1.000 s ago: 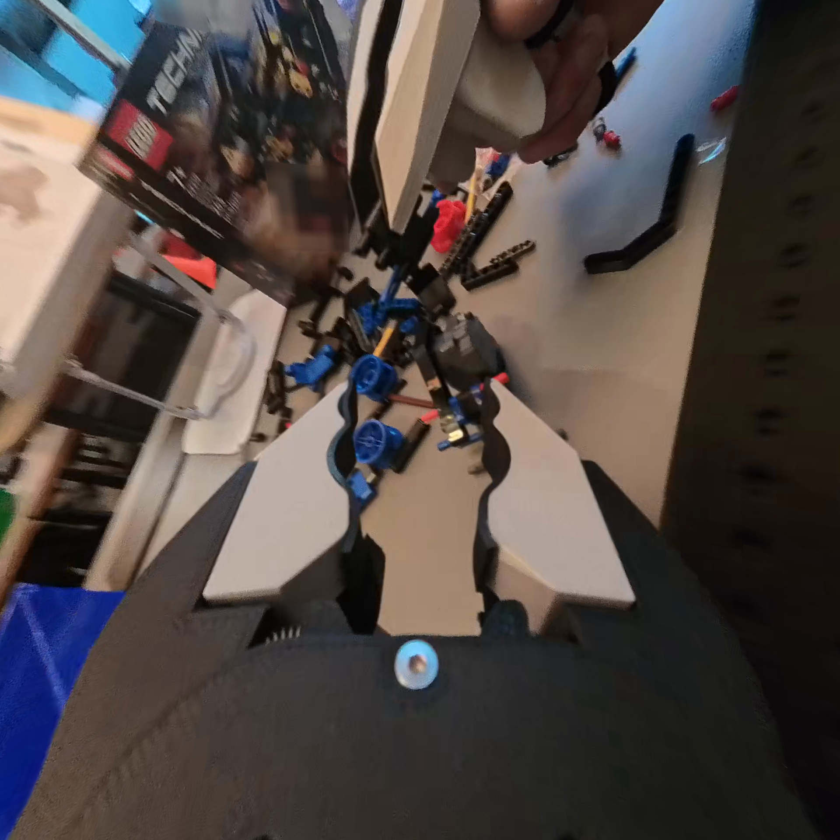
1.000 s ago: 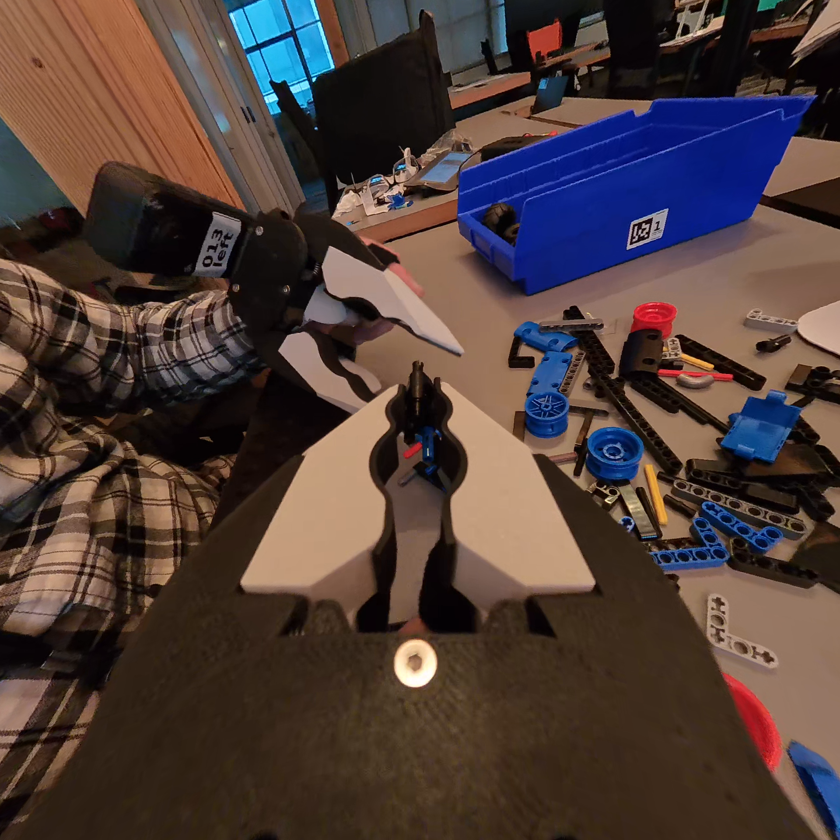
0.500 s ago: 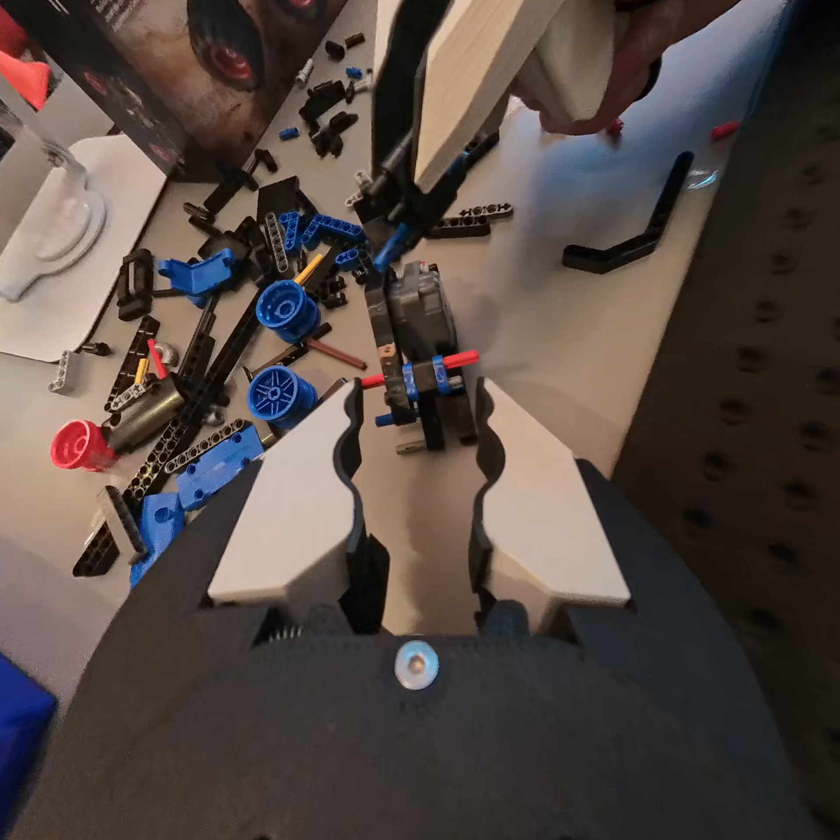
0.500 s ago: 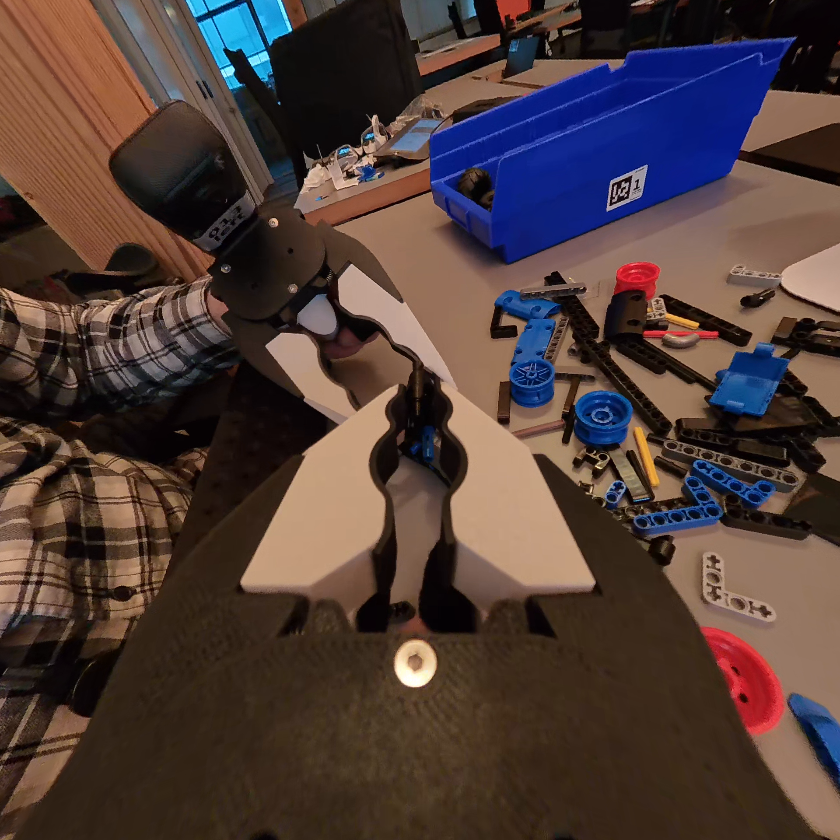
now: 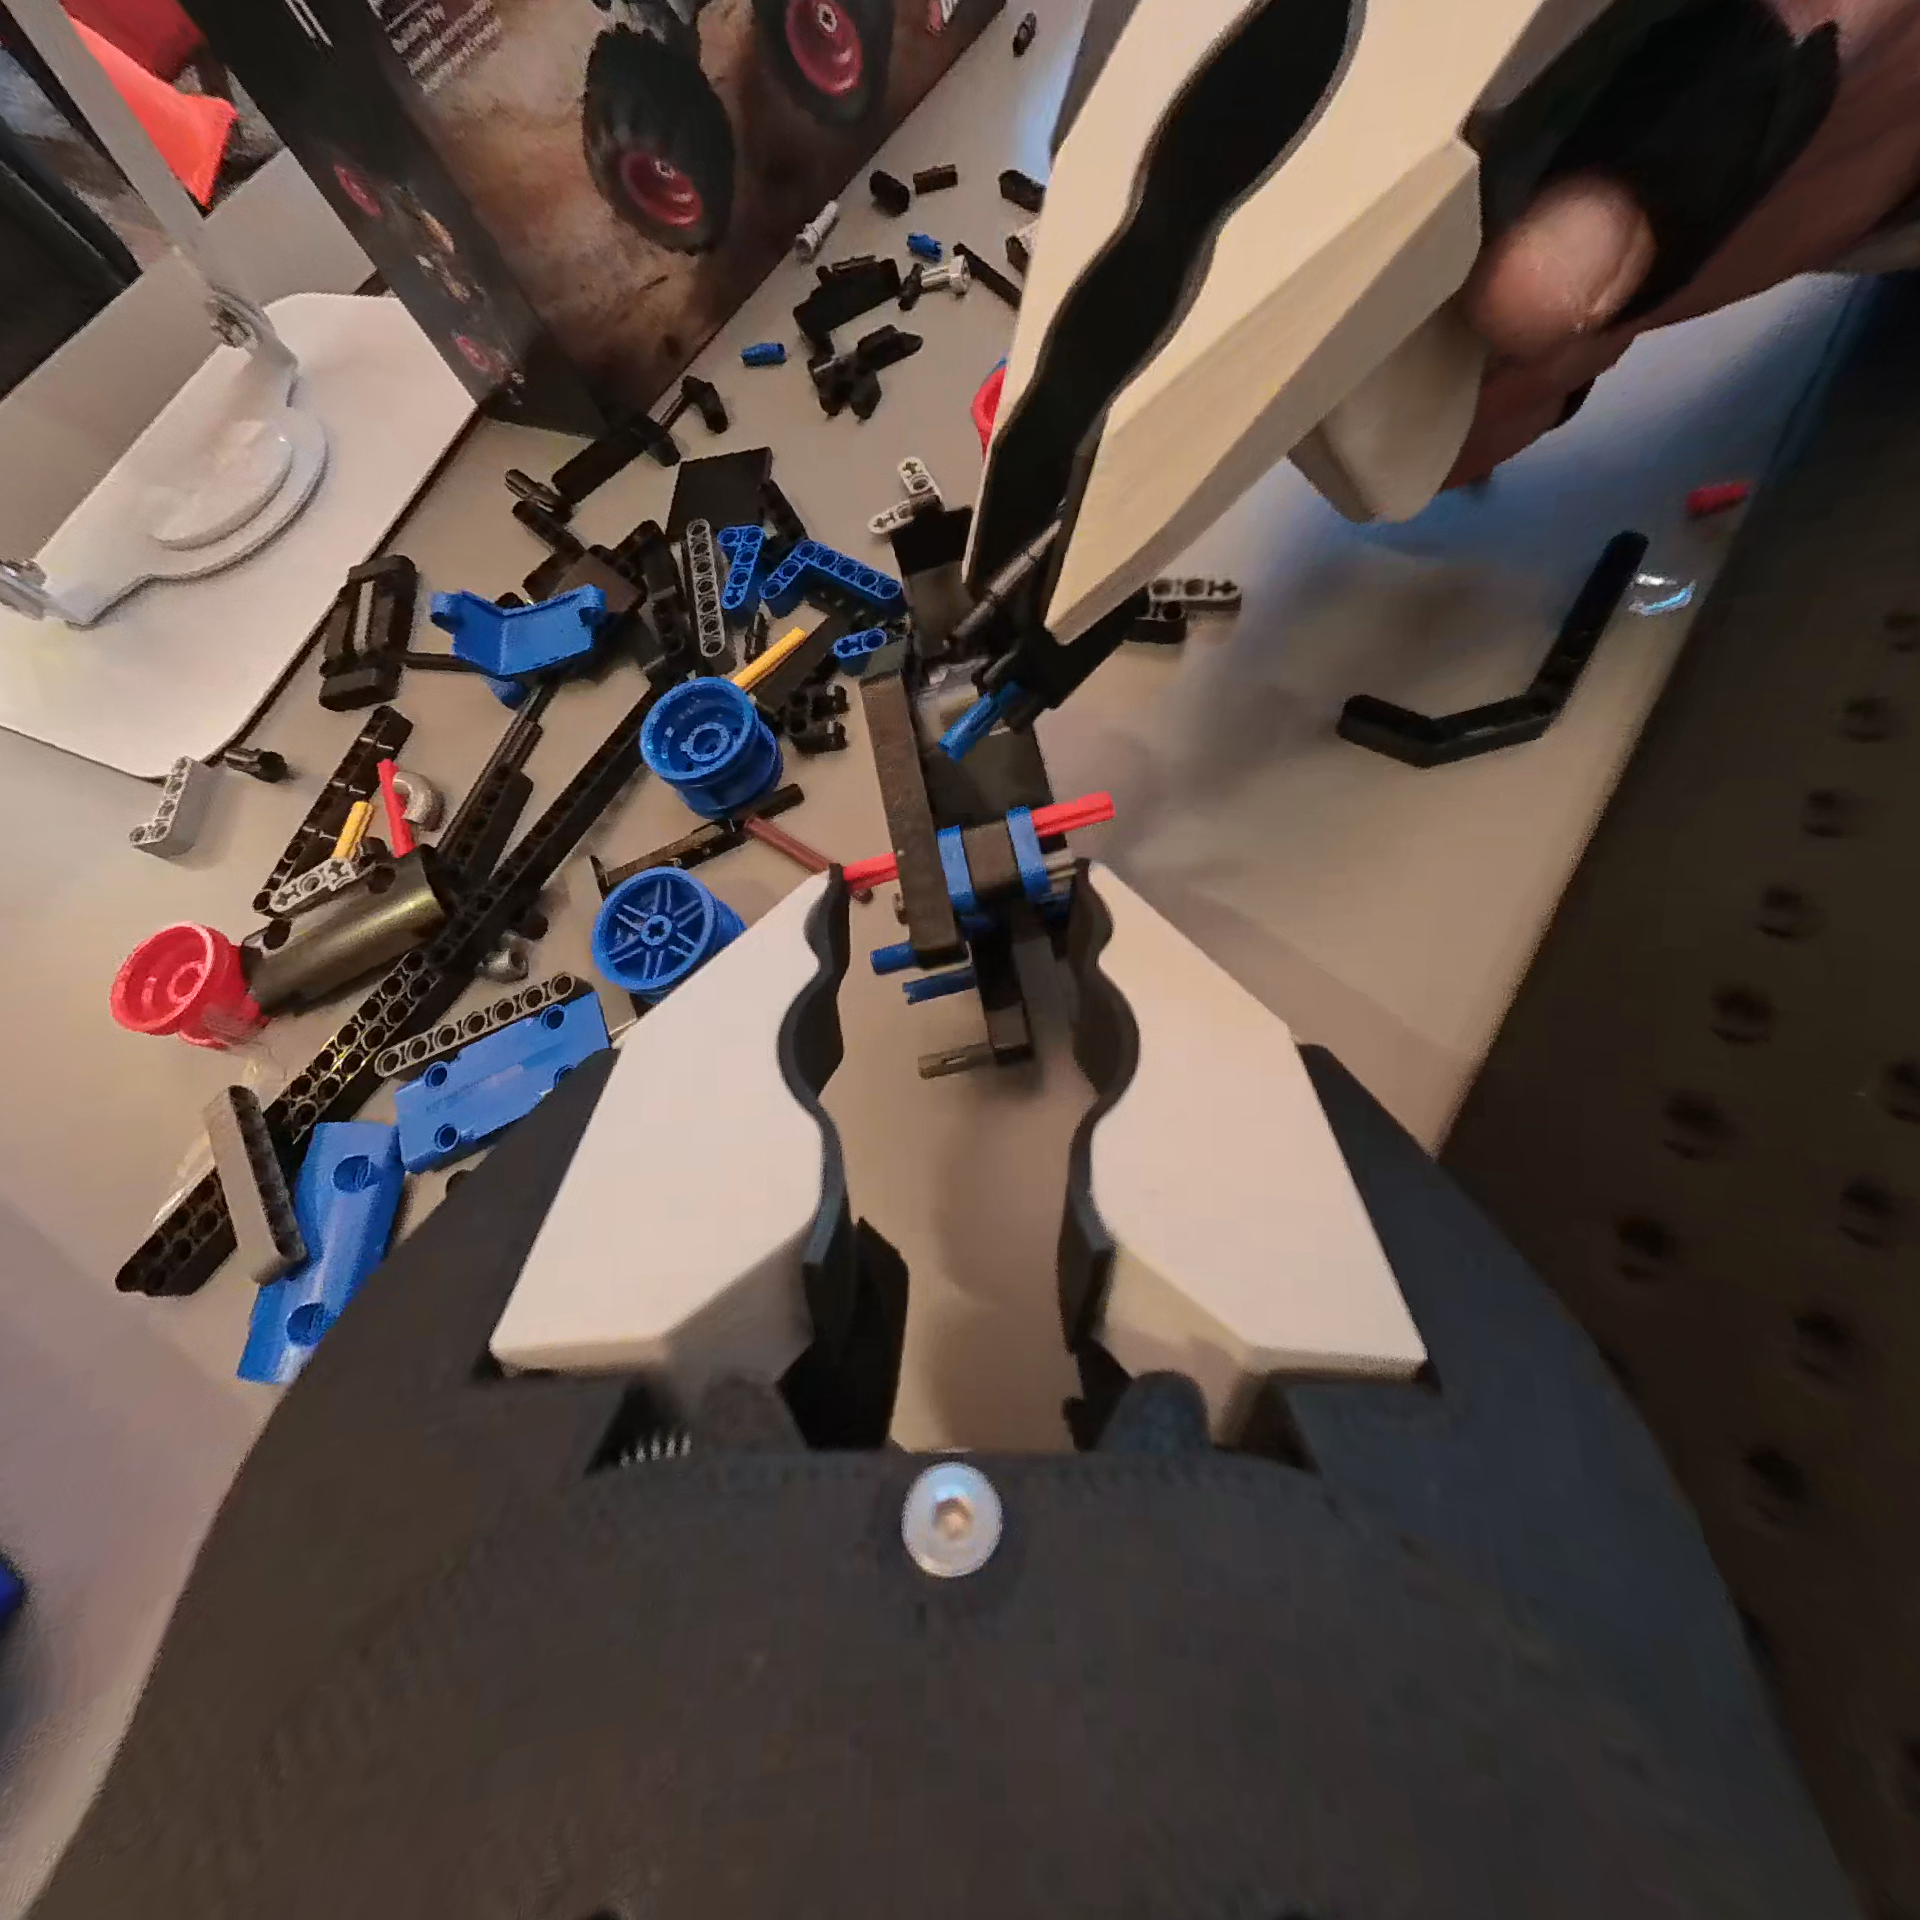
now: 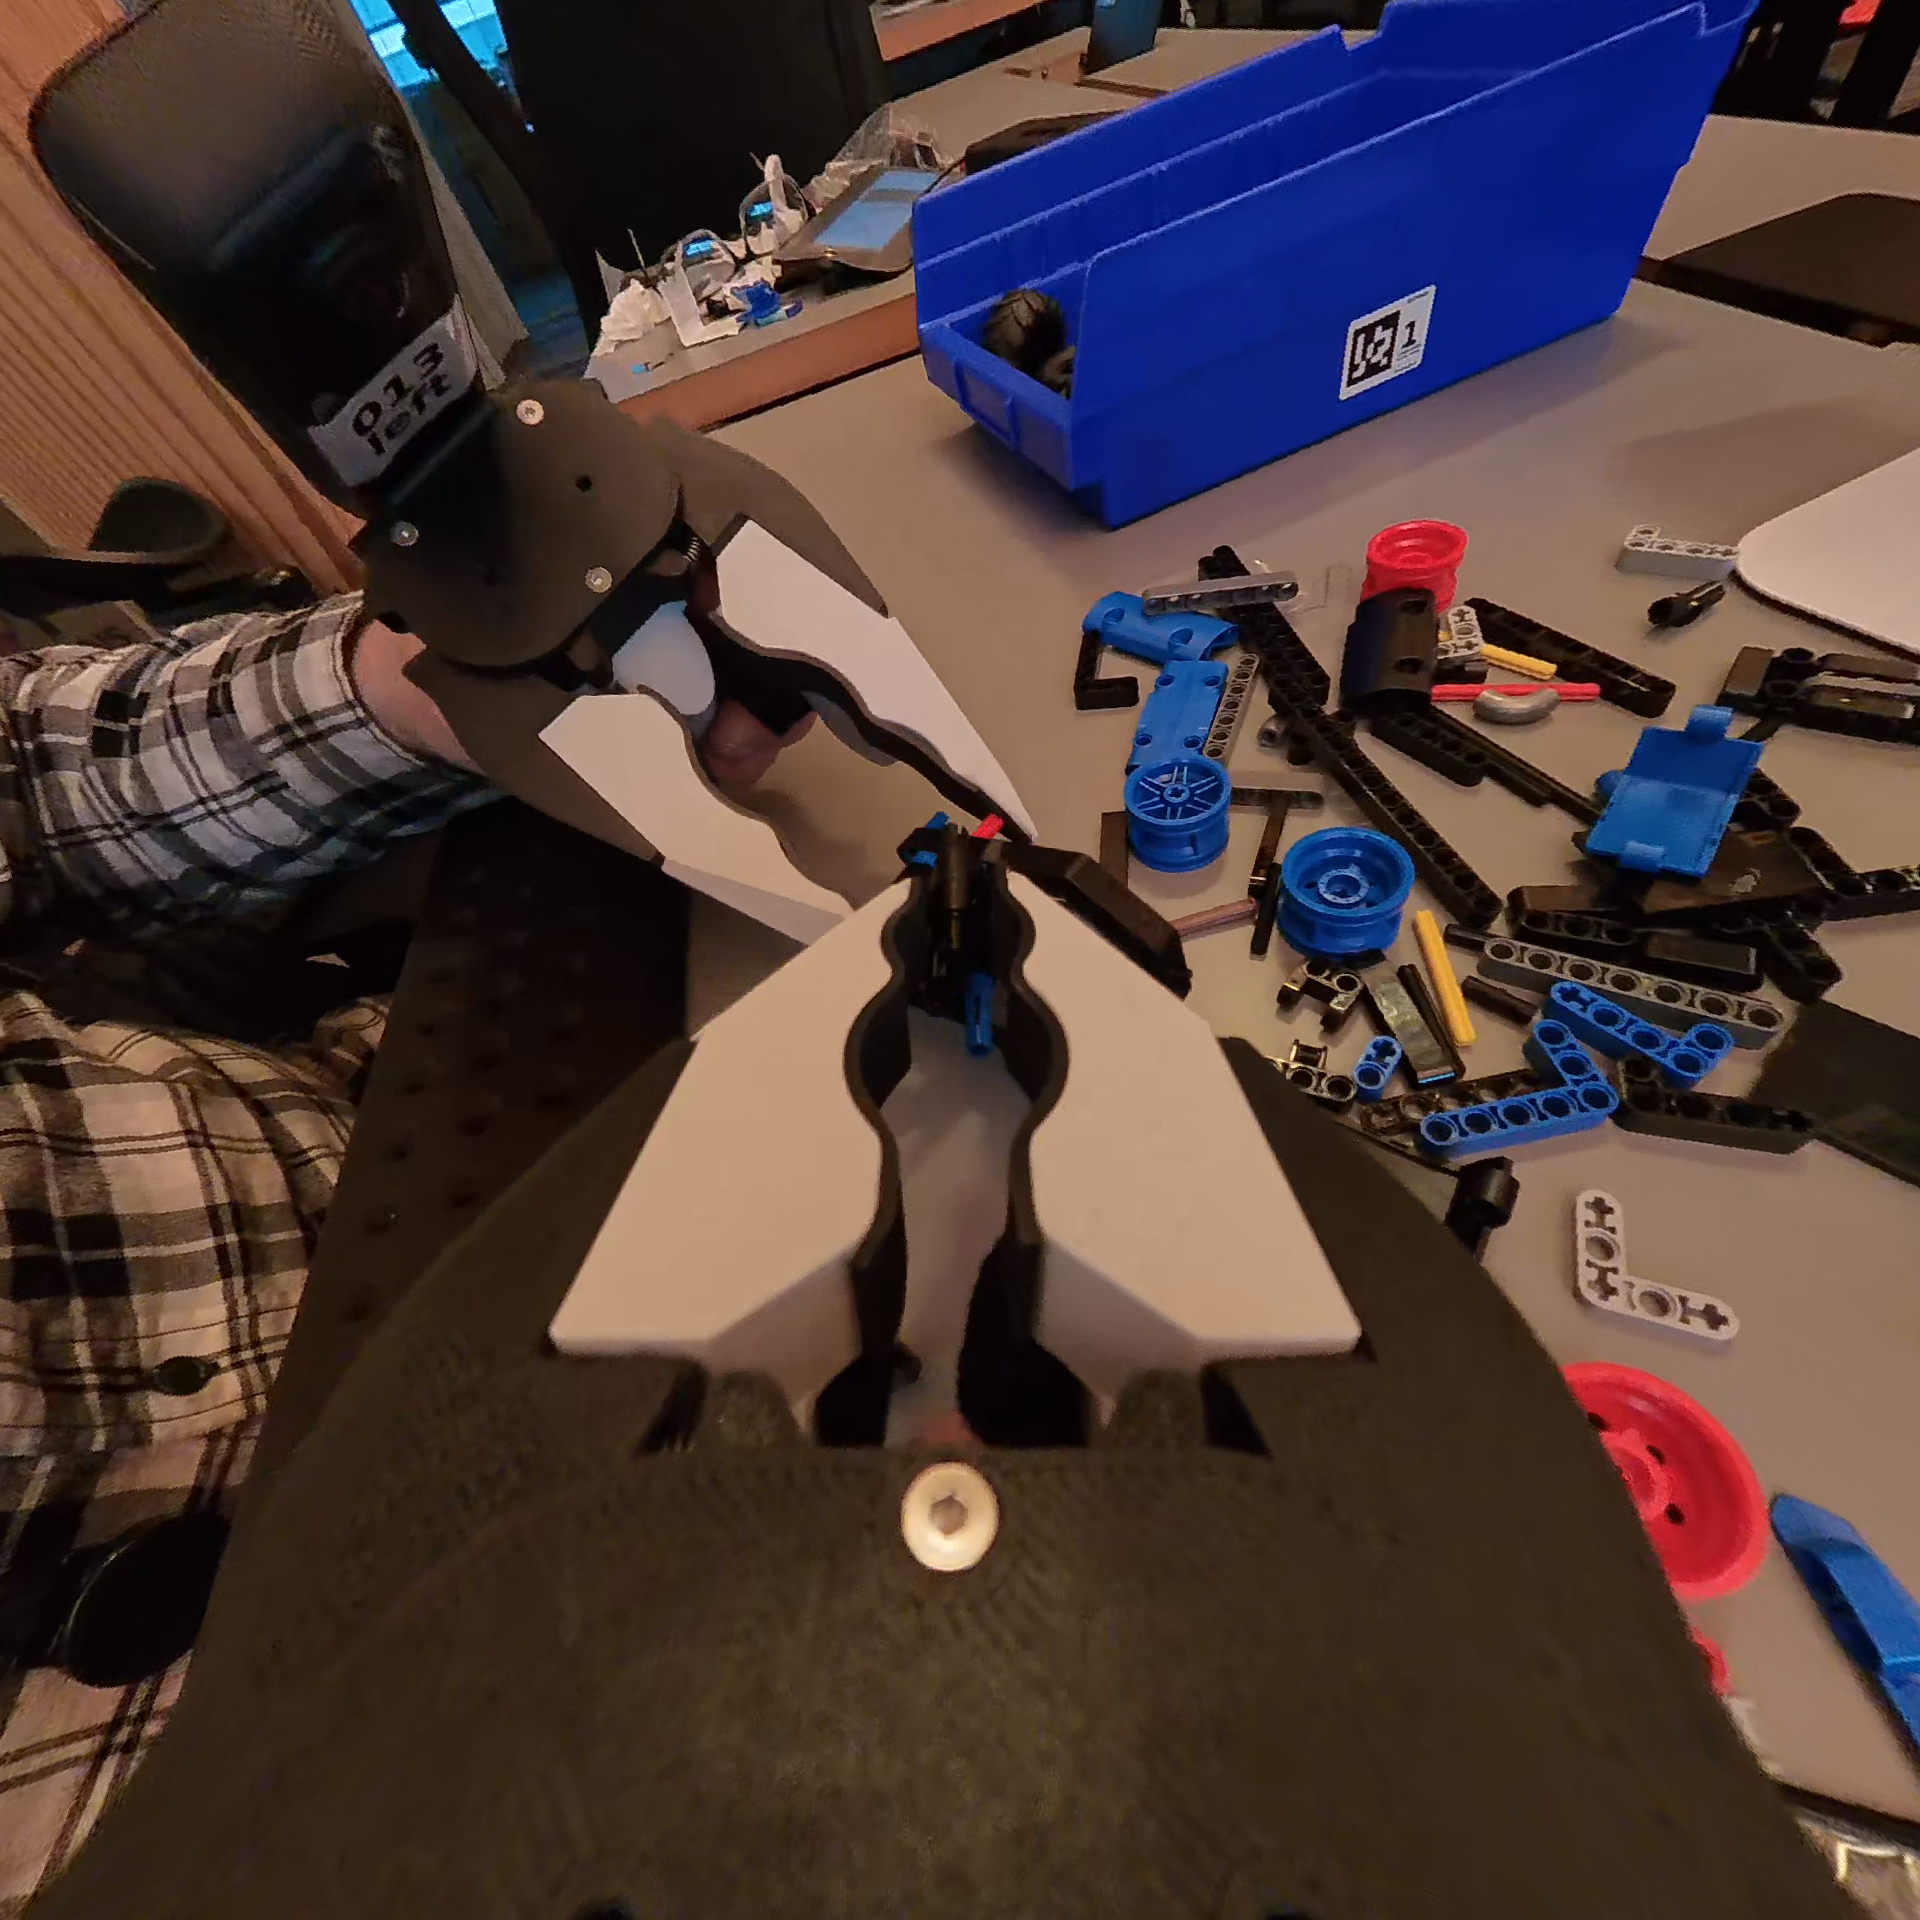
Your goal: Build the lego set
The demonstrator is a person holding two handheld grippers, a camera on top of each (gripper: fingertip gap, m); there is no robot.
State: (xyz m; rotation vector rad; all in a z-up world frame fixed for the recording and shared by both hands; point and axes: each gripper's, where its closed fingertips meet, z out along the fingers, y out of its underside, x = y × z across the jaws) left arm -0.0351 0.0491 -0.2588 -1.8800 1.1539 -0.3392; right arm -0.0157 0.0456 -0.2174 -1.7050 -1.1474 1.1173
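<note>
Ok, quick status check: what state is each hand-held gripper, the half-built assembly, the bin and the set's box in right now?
Left hand-held gripper: open, fingers either side of the assembly, not clamped.
Right hand-held gripper: shut on a small black-and-blue piece.
Assembly: partly built, lying on the table, red axle through it.
Blue bin: open-topped, a black tyre inside.
Box: standing upright behind the loose parts.

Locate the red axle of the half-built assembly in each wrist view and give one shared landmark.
Left wrist view: the red axle runs crosswise through the black-and-blue assembly, just beyond the open left tongs.
Right wrist view: only a short red tip shows, just beyond the right tongs.
Shared landmark: the spoked blue wheel on the table.
</note>
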